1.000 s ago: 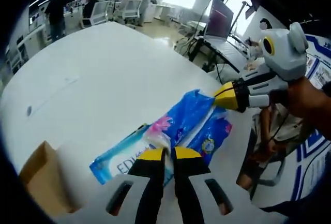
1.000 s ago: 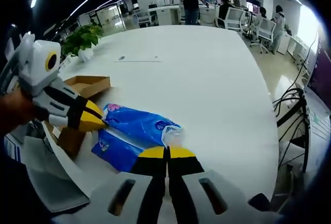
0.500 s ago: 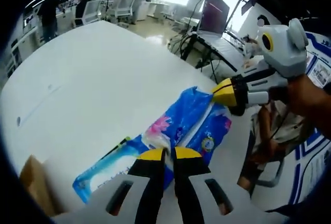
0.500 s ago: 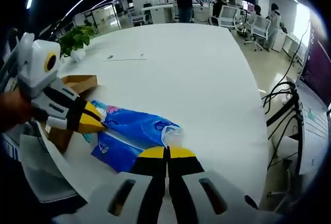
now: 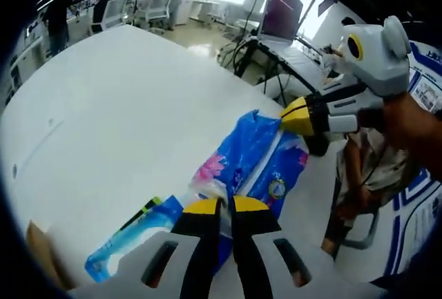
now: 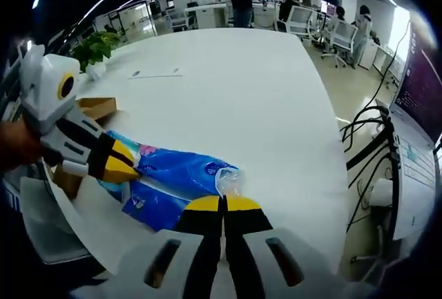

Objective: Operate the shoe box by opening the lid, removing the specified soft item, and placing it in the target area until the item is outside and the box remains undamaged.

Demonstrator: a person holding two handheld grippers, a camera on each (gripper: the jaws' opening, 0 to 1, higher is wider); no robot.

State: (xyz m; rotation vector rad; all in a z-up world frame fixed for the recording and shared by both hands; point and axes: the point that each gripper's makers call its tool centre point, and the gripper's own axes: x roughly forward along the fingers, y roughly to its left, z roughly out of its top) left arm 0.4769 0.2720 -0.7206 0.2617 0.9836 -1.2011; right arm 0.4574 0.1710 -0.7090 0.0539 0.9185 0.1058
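- Left gripper view: the left gripper (image 5: 221,206) has its jaws pinched tight on one end of the blue soft pack (image 5: 252,161); the right gripper (image 5: 293,116) comes in from the right and pinches the far end
- Right gripper view: the right gripper (image 6: 222,204) has its jaws clamped on the crinkly end of the pack; the left gripper (image 6: 128,168) grips the other end, on the left
- The pack is out of the brown shoe box (image 6: 86,109), which sits behind it on the left; the pack seems lifted a little over the white table (image 6: 242,92)
- The step looks like carrying the pack to the target spot; next, both hands should lower it flat and let go
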